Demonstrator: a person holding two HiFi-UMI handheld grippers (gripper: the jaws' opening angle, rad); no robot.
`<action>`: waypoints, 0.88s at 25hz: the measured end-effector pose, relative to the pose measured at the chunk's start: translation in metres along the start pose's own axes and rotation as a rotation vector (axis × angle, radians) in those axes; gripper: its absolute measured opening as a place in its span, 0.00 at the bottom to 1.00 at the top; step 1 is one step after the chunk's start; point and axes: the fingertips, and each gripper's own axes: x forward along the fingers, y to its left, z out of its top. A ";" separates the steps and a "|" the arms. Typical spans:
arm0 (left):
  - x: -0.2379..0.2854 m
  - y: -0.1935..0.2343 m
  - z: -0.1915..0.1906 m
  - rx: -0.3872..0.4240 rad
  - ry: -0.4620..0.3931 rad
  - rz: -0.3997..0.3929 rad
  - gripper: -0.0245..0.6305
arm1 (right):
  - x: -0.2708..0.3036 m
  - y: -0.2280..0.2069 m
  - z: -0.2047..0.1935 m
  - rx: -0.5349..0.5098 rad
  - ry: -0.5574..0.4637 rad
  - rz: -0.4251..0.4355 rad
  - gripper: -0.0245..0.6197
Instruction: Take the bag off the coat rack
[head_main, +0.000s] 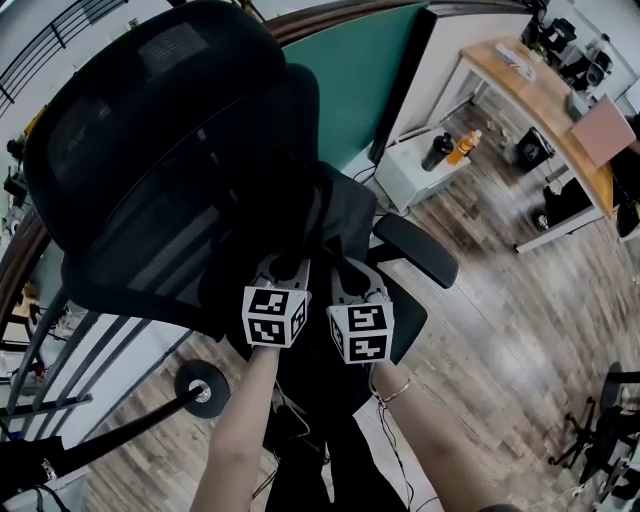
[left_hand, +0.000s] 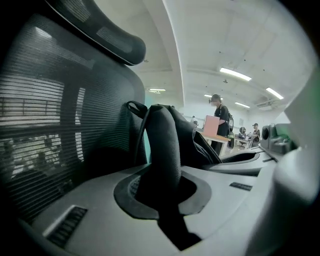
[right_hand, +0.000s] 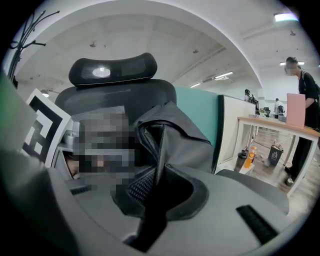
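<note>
Black fabric fills the space ahead of both claws: the bag (head_main: 343, 212) hangs just beyond them, held up against the front of a black mesh office chair (head_main: 150, 150). It sits between the backrest and the chair's armrest (head_main: 416, 250). Whether its bottom rests on the seat cannot be told.

In the left gripper view a padded strap (left_hand: 162, 142) of the bag rises straight out of the left claw (left_hand: 162, 192), with the mesh backrest (left_hand: 50, 115) close beside it. In the right gripper view the bag's body (right_hand: 175, 132) stands in front of the chair's headrest (right_hand: 112, 67).

A black pole on a round base (head_main: 204, 388) stands on the wooden floor (head_main: 500, 340) toward the lower left, well apart from the bag. A teal partition (head_main: 360, 70) rises behind the chair. Past it, a low white cabinet (head_main: 405, 178) carries a dark bottle (head_main: 437, 152) and an orange one (head_main: 463, 147). A long wooden tabletop (head_main: 545, 100) runs along the upper right corner.

The left claw (head_main: 283, 266) is pressed nearly together, pinching the strap. The right claw (head_main: 352, 270) is likewise almost closed, nipping a vertical fold of the bag's fabric (right_hand: 159, 150).
</note>
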 end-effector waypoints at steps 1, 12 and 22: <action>0.000 0.003 -0.002 -0.002 0.007 0.006 0.11 | 0.002 0.002 0.000 -0.002 0.003 0.001 0.09; -0.002 0.032 -0.015 -0.056 0.085 0.040 0.14 | 0.026 0.024 -0.005 -0.007 0.058 0.033 0.11; -0.026 0.060 -0.037 -0.143 0.202 0.082 0.28 | 0.028 0.066 -0.017 -0.007 0.119 0.175 0.26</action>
